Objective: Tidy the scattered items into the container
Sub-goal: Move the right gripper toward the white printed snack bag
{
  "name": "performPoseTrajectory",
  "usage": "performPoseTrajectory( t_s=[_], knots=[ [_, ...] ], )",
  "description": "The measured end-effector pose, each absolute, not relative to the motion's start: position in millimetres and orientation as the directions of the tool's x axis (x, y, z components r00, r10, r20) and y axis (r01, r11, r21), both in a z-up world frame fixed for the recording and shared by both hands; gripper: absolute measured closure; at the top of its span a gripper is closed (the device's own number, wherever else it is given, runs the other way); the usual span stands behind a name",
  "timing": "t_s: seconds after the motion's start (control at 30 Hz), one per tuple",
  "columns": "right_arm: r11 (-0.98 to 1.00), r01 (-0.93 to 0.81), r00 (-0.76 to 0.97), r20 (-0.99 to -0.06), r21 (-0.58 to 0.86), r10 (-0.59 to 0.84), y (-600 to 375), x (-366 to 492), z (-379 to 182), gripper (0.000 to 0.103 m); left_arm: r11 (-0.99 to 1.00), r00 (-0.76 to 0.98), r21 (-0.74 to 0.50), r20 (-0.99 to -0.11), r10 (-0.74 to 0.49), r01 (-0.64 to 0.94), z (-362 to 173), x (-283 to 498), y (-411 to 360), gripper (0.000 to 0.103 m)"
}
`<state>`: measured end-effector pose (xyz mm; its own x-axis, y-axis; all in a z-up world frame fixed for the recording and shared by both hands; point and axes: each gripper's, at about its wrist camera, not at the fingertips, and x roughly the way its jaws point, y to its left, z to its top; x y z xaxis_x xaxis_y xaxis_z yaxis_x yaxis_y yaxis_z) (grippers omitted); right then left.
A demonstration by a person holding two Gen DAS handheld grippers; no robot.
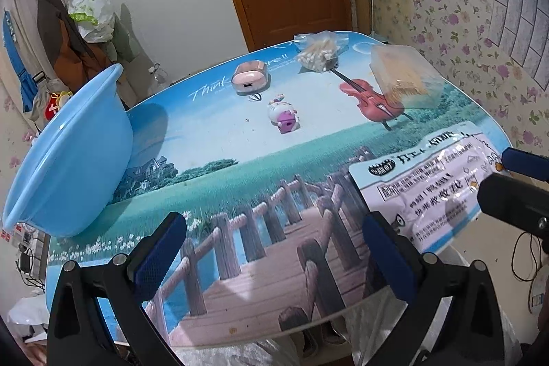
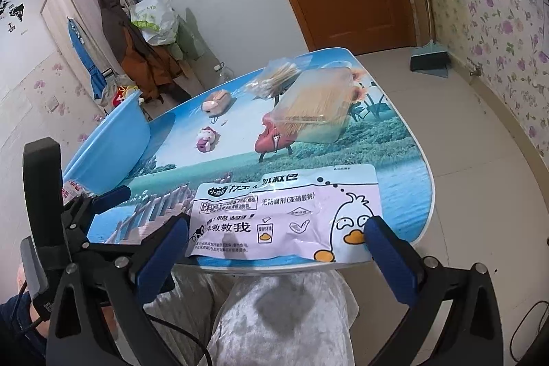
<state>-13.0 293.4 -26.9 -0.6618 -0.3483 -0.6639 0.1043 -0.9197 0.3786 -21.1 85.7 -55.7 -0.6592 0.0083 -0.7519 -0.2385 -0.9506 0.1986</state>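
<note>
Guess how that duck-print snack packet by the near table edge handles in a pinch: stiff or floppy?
Snack packet is probably floppy: its film looks wrinkled and lies flat. The glossy film may be slippery against the right gripper pads. Likely light; a push may slide it off the table edge.

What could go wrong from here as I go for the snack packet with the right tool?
The snack packet lies flat at the table's near edge, so the open right tool may push it off rather than pinch it. The blue basin overhangs the table's left edge; dropping items in hard might tip it. The left tool hovers close by and could collide with the right one.
</note>
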Motion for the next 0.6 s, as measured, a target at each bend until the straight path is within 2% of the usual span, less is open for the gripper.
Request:
performPoseTrajectory(
  t_s=[0.3,0.6],
  knots=[
    [-0.903,0.065,-0.669,-0.653,0.425,-0.355,306,-4,-26,0.0,-0.946,-0.657,0.196,-0.753,0.024,-0.259,-55,-16,87,0.0],
    [-0.901,0.025,-0.666,-0.665,0.434,-0.339,319,2,-30,0.0,-0.945,-0.697,0.231,-0.717,-0.004,-0.233,-47,-41,87,0.0]
  ],
)
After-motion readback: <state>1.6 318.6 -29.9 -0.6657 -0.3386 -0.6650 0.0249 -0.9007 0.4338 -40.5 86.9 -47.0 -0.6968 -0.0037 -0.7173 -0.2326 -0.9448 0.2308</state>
